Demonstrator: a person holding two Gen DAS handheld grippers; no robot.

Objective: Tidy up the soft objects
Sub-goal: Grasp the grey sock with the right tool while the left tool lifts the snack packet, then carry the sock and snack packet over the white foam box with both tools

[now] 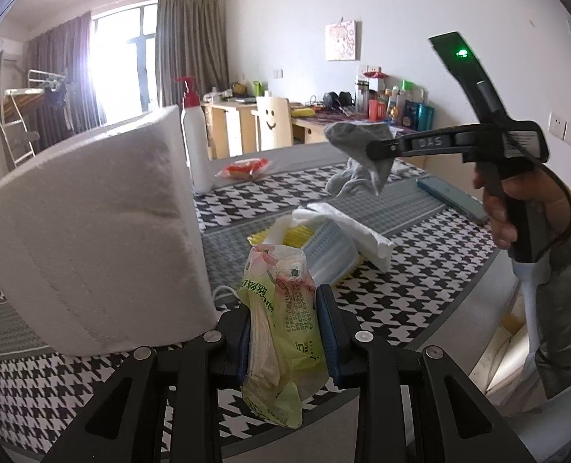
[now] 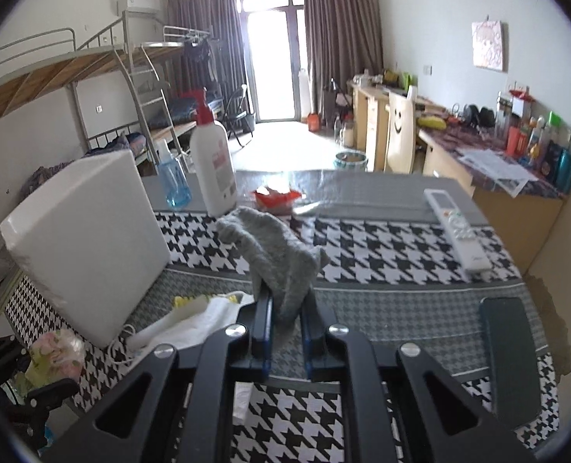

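Houndstooth cloth covers the desk we work over. From the left wrist view, our left hand-held gripper is clamped on a green tissue packet, just right of the white foam block; beyond it the right hand-held gripper holds a grey sock clear of the desk.

From the right wrist view, its jaws pinch the sock's end, right of the block. We judge both pickups done; next each item needs carrying to one gathering spot and a gentle release.

left wrist: close, faces table | right wrist: same table
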